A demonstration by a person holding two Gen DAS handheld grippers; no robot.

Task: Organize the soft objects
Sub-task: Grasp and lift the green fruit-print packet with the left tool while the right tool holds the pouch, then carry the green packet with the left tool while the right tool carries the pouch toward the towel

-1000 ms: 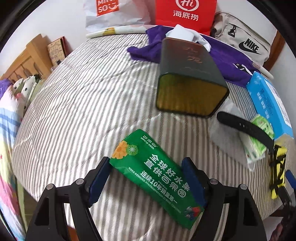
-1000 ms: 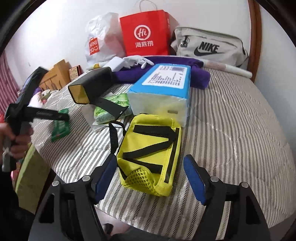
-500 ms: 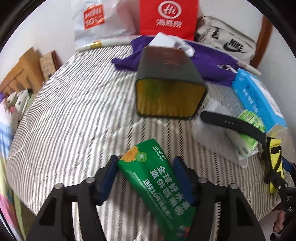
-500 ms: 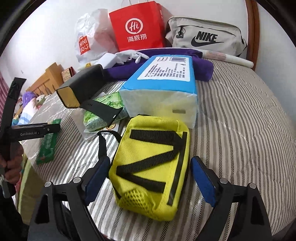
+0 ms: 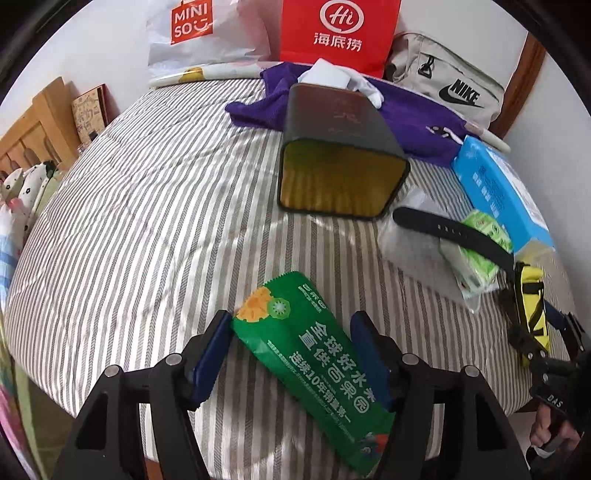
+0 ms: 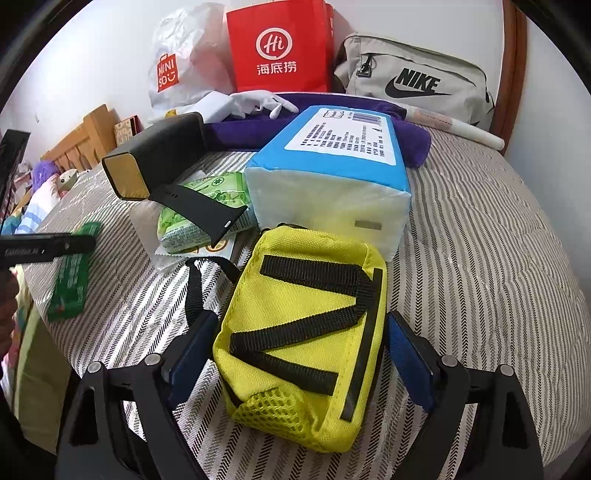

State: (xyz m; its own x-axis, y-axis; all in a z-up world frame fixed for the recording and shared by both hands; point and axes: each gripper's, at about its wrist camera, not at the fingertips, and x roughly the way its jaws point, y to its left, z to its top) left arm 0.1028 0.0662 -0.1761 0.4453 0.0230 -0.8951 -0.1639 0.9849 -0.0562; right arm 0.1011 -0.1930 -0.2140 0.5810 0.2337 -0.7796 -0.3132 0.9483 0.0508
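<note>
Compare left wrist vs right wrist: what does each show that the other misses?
Left wrist only: the left tongs astride the green packet, its print readable; the open box mouth head-on.

Right wrist only: the right tongs straddling the yellow pouch; the blue tissue pack's white label.

Both: dark box, black strap, blue tissue pack, red bag, Nike bag, striped bed.
</note>
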